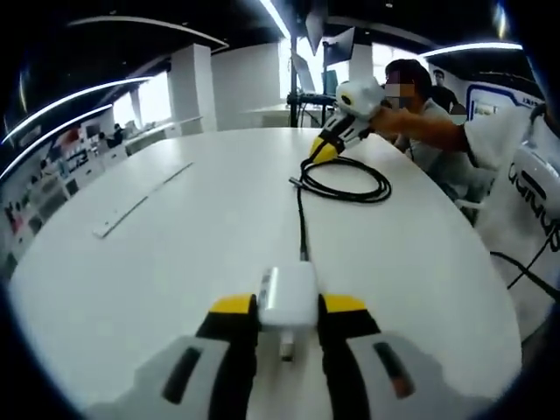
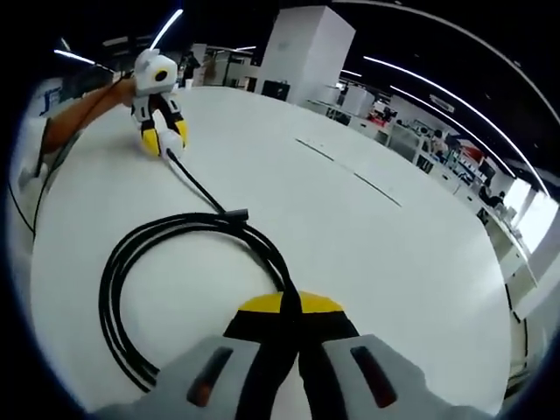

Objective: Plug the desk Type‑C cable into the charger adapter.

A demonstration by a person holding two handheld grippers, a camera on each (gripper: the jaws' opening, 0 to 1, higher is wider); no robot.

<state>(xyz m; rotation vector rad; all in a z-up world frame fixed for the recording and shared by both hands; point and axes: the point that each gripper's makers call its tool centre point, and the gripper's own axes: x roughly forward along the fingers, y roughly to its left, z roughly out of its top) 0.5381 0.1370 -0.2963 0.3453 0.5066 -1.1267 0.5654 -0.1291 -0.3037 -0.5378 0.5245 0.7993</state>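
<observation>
Biggest risk I'd say: the coiled black Type-C cable (image 2: 175, 262) drags or twists on the white table (image 1: 175, 262) and the plug misses the port. Left gripper (image 1: 287, 319) jaws pinch the small white charger adapter (image 1: 289, 297); right gripper (image 2: 291, 319) jaws are clamped on the cable.

White round table (image 1: 175, 262), long flat strip (image 1: 140, 203) lying on it, white pillar (image 2: 311, 44)

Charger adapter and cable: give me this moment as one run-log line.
left gripper: shut on charger adapter | right gripper: shut on black cable | cable plugged into adapter: appears so | surface: white table
</observation>
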